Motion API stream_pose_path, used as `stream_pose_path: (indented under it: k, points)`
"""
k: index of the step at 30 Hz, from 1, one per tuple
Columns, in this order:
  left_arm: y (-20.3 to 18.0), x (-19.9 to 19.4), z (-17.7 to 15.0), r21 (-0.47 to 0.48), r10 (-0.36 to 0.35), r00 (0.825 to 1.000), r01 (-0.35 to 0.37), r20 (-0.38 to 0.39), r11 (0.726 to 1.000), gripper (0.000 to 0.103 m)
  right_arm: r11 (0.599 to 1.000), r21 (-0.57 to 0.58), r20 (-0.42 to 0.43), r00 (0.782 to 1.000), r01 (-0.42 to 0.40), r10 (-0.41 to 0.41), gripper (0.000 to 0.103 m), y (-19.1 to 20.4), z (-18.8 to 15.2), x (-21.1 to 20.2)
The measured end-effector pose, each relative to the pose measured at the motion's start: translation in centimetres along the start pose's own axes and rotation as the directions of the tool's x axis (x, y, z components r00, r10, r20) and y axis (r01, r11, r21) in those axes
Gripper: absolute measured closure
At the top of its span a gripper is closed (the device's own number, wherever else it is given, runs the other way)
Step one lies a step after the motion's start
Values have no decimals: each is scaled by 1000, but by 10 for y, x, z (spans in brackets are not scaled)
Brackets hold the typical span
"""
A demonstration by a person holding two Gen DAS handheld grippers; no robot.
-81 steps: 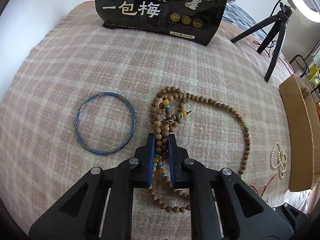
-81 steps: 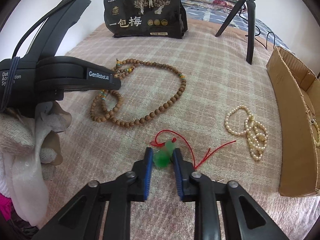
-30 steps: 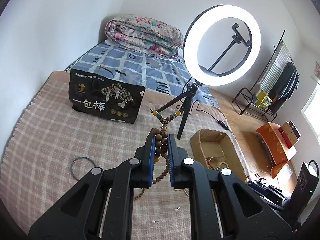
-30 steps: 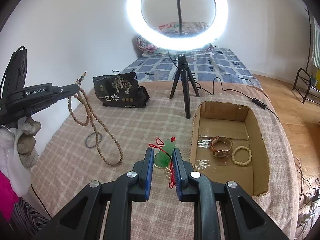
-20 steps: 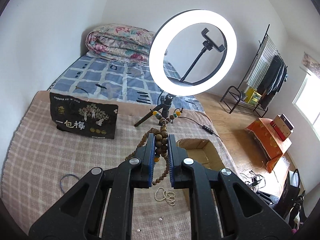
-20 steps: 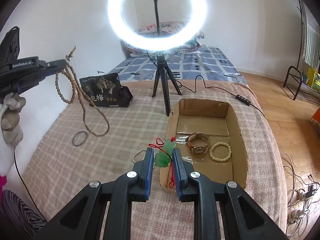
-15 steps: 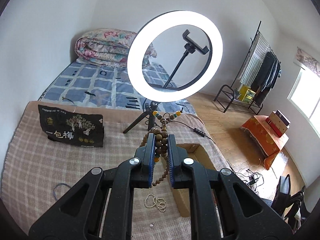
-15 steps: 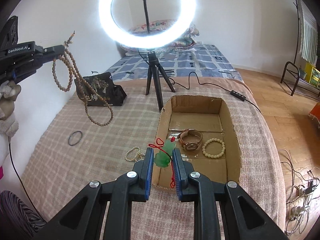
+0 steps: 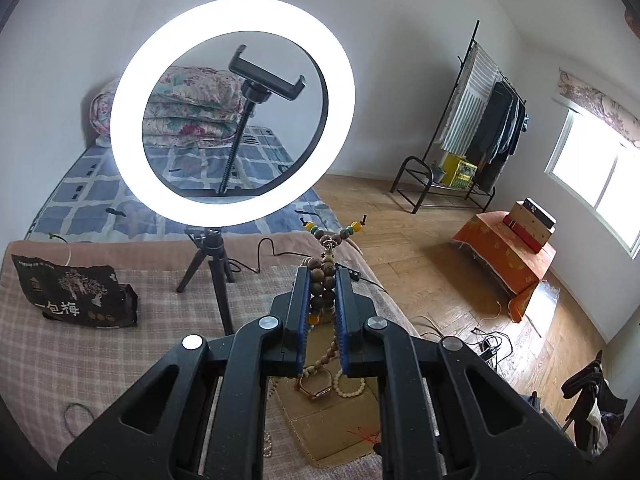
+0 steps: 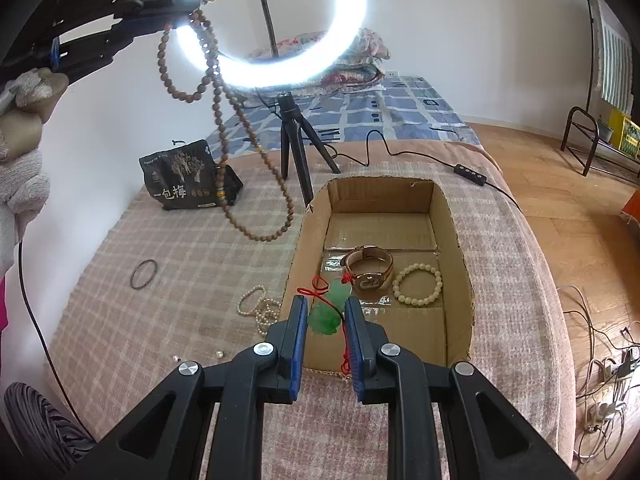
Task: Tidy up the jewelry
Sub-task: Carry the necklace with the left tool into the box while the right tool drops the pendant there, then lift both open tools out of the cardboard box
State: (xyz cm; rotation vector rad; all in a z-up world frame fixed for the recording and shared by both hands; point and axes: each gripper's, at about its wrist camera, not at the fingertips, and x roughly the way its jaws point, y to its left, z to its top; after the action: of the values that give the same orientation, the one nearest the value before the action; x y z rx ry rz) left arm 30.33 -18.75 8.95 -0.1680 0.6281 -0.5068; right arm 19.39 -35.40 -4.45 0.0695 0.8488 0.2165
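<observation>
My left gripper [image 9: 322,276] is shut on a long wooden bead necklace [image 9: 323,286]. In the right wrist view that necklace [image 10: 224,128] hangs in long loops from the left gripper [image 10: 192,0], high above the bed at upper left. My right gripper [image 10: 325,312] is shut on a green jade pendant [image 10: 330,312] with a red cord, held over the near left corner of an open cardboard box [image 10: 460,236]. Inside the box lie a gold watch [image 10: 370,266] and a pale bead bracelet [image 10: 418,283]. A pearl strand [image 10: 258,306] and a dark bangle [image 10: 144,274] lie on the plaid blanket.
A lit ring light [image 10: 272,20] on a black tripod [image 10: 294,148] stands behind the box, its cable [image 10: 400,152] trailing right. A black snack bag [image 10: 182,178] sits at the back left. A gloved hand [image 10: 20,152] holds the left gripper. Loose pearls [image 10: 218,354] lie near the bed's front edge.
The left gripper has risen and swung right with the bead necklace, now dangling in front of the ring light near the box. The right gripper drifted closer over the box's near left corner.
</observation>
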Motion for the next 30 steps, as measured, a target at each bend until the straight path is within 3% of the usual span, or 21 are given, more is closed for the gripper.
stream_pose_path:
  k: [11,20,22,23,24,25,27,30]
  points:
    - [-12,63,-16,29,28,997,-26,-77,999,93,999,34,-25,999,-25,26,85,-14,-1,14]
    - [-23,91,-32,74,51,989,-41,-138,996,93,998,52,-48,998,-39,42,82,-20,-3,24]
    - [-23,92,-33,76,58,989,-47,-138,996,87,998,49,-54,997,-43,46,77,-19,-3,26]
    - [-23,92,-33,76,57,988,-46,-141,996,80,998,46,-56,997,-44,46,71,-18,-4,26]
    - [-23,92,-33,75,54,989,-43,-141,996,65,998,43,-60,997,-42,45,64,-17,-4,27]
    - [-22,91,-33,76,52,989,-42,-139,996,59,999,39,-62,997,-36,38,60,-16,-5,27]
    - [-21,89,-35,81,57,989,-46,-140,996,59,999,35,-56,998,-16,18,39,-15,-7,27]
    - [-17,86,-38,81,62,987,-50,-147,995,59,999,38,-45,999,-6,8,30,-14,-6,24]
